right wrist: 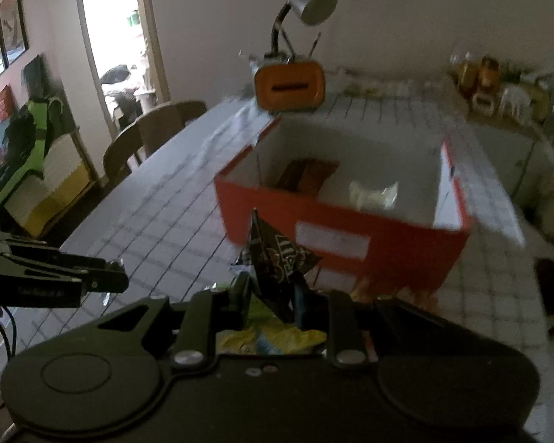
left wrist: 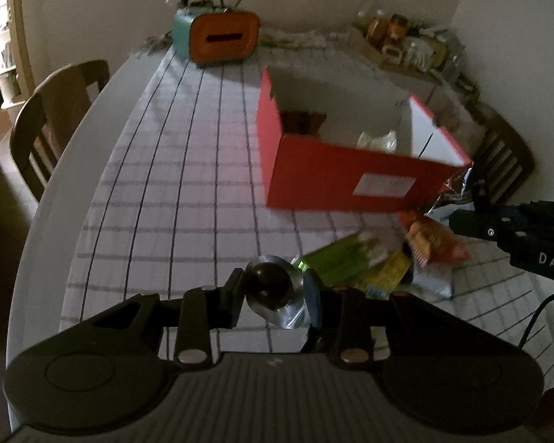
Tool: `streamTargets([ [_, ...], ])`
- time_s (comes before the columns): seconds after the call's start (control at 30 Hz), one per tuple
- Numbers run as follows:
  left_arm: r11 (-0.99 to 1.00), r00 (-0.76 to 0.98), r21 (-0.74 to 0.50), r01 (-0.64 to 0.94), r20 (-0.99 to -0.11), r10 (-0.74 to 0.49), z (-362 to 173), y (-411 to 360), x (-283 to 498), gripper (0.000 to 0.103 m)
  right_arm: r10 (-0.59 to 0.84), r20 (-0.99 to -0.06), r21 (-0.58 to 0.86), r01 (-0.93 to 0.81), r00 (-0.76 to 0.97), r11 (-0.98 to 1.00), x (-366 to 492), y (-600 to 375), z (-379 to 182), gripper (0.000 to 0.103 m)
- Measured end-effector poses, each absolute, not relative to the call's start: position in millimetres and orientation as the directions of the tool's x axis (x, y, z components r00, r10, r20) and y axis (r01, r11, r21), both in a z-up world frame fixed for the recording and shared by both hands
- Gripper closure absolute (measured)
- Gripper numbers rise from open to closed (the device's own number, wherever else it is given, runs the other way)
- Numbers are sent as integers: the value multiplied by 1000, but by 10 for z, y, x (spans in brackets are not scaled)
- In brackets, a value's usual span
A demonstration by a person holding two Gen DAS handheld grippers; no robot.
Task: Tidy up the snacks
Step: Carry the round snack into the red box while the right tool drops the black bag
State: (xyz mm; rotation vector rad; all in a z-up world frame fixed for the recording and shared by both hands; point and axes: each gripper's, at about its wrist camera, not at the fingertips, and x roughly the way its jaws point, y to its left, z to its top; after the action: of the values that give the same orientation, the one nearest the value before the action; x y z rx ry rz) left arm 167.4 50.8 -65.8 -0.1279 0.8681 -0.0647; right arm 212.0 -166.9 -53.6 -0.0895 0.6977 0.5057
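My left gripper is shut on a silver foil snack with a dark round top, held above the checked tablecloth. My right gripper is shut on a dark crinkled snack bag, lifted in front of the red open box. The red box holds a brown packet and a pale packet. Green, yellow and orange snack bags lie on the table in front of the box. The right gripper also shows at the right of the left wrist view.
An orange-and-teal container with a desk lamp stands at the far table edge. Jars and bottles crowd the far right corner. Wooden chairs stand on both sides of the table. The left gripper shows at the left of the right wrist view.
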Motion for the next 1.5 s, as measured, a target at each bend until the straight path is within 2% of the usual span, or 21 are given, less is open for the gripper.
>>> streamTargets([
  [0.43,990,725,-100,101,-674,-143,-184,215,2131,70,375,-565,49,-424,735,904,2497,-1873,-171,82],
  [0.7,989,737,-70,129,-661,-143,-55,72,2538,70,359,-553,62,-393,752,918,2906,-2020,-87,82],
  [1.13,990,693,-48,135,-709,-129,-200,-133,3338,70,347,-609,60,-394,714,917,3662,-2089,-169,82],
  [1.5,992,612,-21,127,-785,-95,-529,-314,3889,69,337,-695,91,-388,635,917,4313,-2055,-551,82],
])
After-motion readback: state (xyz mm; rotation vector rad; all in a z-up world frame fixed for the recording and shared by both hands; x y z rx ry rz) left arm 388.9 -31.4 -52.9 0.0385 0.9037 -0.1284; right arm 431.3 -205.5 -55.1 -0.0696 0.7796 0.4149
